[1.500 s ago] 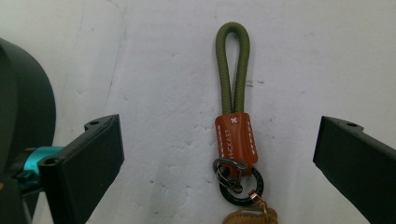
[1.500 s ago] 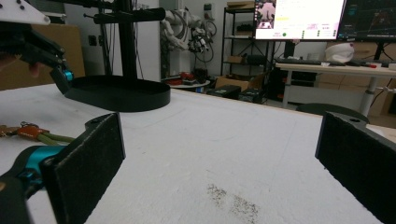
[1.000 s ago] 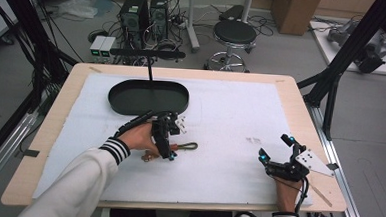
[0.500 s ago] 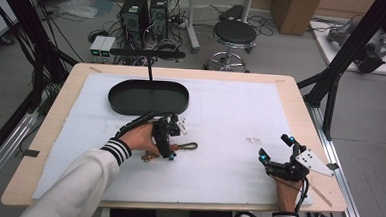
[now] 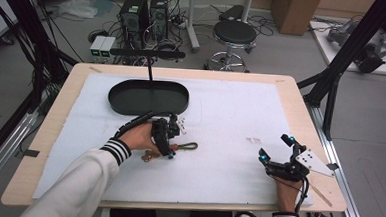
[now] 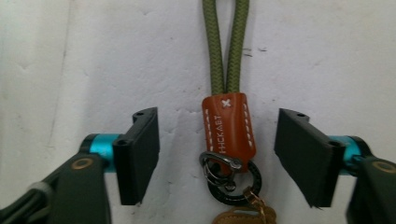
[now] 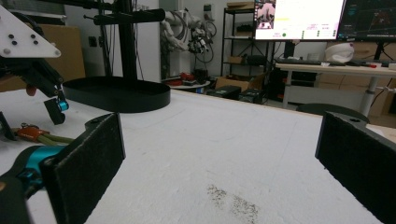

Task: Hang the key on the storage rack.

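fingers of the left gripper [image 6: 217, 158] stood spread either side of the keychain strap [image 6: 228, 126], apparently to grasp it; right gripper [image 7: 219, 172] idled released on the counter [image 5: 230, 115].

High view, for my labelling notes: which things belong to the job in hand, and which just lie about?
Likely in the job, judging by the gripper:
- olive-green cord keychain with brown leather tab, lying between the open jaws of the left gripper
- left gripper

Lying about, for now:
- black oval tray with upright T-bar stand
- open right gripper, over bare white table cover
- small dark smudge
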Motion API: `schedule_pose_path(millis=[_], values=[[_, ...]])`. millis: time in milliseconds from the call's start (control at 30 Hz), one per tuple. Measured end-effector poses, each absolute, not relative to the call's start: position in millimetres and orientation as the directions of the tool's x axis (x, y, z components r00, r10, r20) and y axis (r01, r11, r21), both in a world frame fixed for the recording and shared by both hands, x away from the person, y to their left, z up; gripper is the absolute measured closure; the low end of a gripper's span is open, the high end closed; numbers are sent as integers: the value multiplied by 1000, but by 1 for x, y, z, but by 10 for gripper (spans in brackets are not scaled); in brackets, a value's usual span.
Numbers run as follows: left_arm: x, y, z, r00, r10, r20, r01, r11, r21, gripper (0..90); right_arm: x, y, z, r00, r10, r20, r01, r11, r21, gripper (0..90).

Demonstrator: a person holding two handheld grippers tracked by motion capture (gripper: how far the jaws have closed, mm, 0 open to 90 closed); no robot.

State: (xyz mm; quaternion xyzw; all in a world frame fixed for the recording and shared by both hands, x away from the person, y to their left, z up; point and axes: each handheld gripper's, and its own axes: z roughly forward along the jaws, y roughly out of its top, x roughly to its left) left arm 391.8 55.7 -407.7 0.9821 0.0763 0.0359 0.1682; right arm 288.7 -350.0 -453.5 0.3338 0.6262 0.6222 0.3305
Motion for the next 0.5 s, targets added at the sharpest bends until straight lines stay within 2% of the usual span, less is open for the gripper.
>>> schedule_pose_path(millis=[500], values=[[392, 56, -407, 986, 166, 36, 146, -936, 321, 508, 289, -350, -454, -559, 829, 3, 7, 1, 1000, 4]])
